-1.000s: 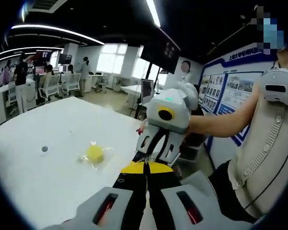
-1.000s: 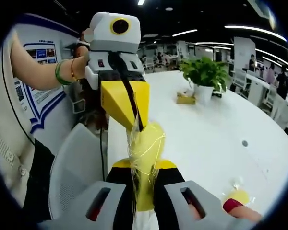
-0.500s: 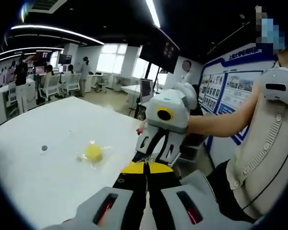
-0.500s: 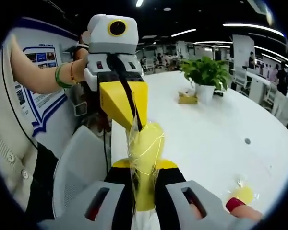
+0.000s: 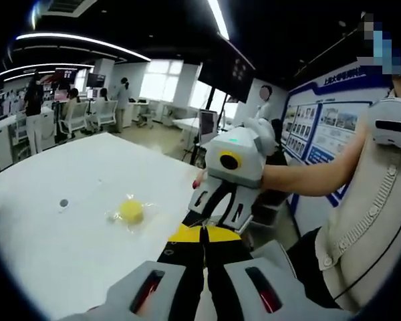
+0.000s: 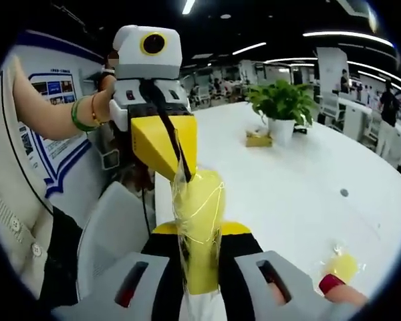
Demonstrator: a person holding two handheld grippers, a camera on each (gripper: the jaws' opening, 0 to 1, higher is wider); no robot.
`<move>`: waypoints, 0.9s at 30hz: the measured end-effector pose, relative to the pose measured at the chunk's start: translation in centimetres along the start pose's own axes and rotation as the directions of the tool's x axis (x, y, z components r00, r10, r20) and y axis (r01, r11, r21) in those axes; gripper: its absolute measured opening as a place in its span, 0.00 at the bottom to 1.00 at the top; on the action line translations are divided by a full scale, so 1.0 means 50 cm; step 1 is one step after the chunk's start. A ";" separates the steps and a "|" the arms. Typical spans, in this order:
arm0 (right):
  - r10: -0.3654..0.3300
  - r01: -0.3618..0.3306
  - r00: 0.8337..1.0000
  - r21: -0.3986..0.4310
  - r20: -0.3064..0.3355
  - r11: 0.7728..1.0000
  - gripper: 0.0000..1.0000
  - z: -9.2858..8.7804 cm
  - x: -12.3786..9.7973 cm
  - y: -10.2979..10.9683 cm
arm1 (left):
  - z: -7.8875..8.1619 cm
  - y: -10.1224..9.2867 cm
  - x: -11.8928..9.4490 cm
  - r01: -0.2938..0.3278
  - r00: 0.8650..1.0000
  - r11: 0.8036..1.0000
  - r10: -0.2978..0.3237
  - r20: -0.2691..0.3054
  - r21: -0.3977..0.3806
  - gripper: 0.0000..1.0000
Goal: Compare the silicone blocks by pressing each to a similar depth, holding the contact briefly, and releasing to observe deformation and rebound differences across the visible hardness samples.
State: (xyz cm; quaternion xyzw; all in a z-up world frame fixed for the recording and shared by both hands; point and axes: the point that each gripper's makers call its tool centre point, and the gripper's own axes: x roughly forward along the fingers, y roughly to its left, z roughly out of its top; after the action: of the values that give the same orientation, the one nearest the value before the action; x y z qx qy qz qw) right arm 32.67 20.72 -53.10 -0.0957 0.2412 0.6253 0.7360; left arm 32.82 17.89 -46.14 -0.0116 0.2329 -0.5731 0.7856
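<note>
Meanwhile, a yellow silicone block wrapped in clear plastic (image 5: pixel 131 211) is lying on the white table (image 5: pixel 67 254) at nine o'clock. At centre, the right gripper (image 6: pixel 199 264) is pinching another soft wrapped block (image 6: pixel 199 231); the left gripper (image 6: pixel 168 152) is nipping its slippery film, best squeezed mid-body.

left claw (image 6: pixel 180 160) closed | right claw (image 6: pixel 199 231) closed | tips meeting
</note>
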 end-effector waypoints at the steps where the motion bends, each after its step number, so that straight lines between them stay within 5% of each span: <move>1: 0.011 -0.011 1.000 0.012 -0.004 1.000 0.13 -0.001 0.000 0.002 | 0.000 0.000 0.000 0.000 1.000 1.000 0.000 0.000 -0.003 0.00; 27: -0.020 0.020 1.000 -0.017 -0.009 1.000 0.23 -0.005 0.003 -0.002 | -0.009 -0.009 -0.006 -0.004 1.000 1.000 0.004 -0.008 -0.019 0.00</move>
State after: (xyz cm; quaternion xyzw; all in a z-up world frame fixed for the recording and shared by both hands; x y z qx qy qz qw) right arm 32.73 20.71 -53.42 -0.1073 0.2385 0.6193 0.7403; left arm 32.18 18.11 -46.32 -0.0163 0.2413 -0.5692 0.7858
